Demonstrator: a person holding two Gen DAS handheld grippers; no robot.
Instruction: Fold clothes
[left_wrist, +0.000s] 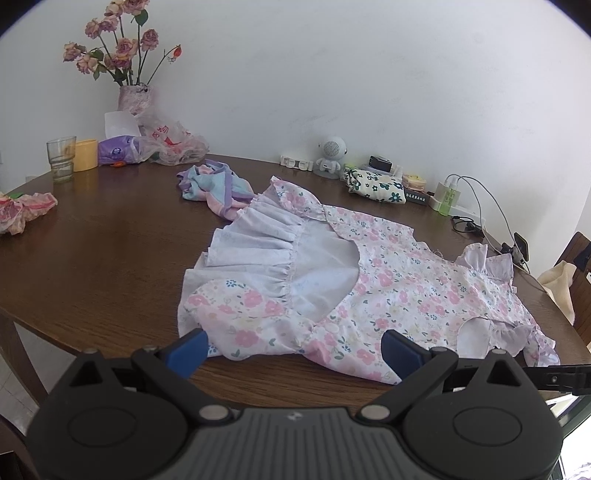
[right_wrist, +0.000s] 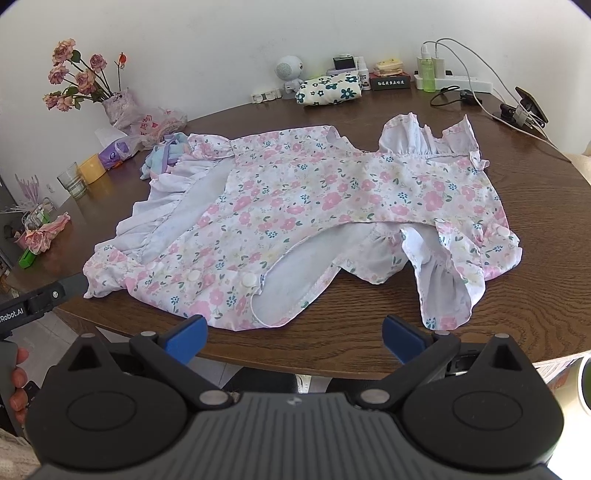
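Note:
A white baby romper (left_wrist: 388, 280) with pink and blue flowers and frilled sleeves lies spread flat on the dark wooden table (left_wrist: 110, 266). My left gripper (left_wrist: 295, 350) is open at the table's near edge, and the romper's near frilled sleeve lies between its blue fingers (left_wrist: 188, 350). In the right wrist view the romper (right_wrist: 314, 206) shows its snap buttons along the near hem. My right gripper (right_wrist: 295, 338) is open over the table edge (right_wrist: 332, 350), just short of that hem and holding nothing. The left gripper (right_wrist: 70, 286) shows at the romper's left corner.
A crumpled pastel garment (left_wrist: 214, 188) lies behind the romper, and a folded cloth with dark flowers (right_wrist: 328, 90) sits by the wall. A vase of roses (left_wrist: 133, 98), a glass (left_wrist: 61, 158), a yellow cup (left_wrist: 85, 154), a plastic bag (left_wrist: 173, 144), a white toy (right_wrist: 290, 72) and a power strip with cables (right_wrist: 454, 79) line the back.

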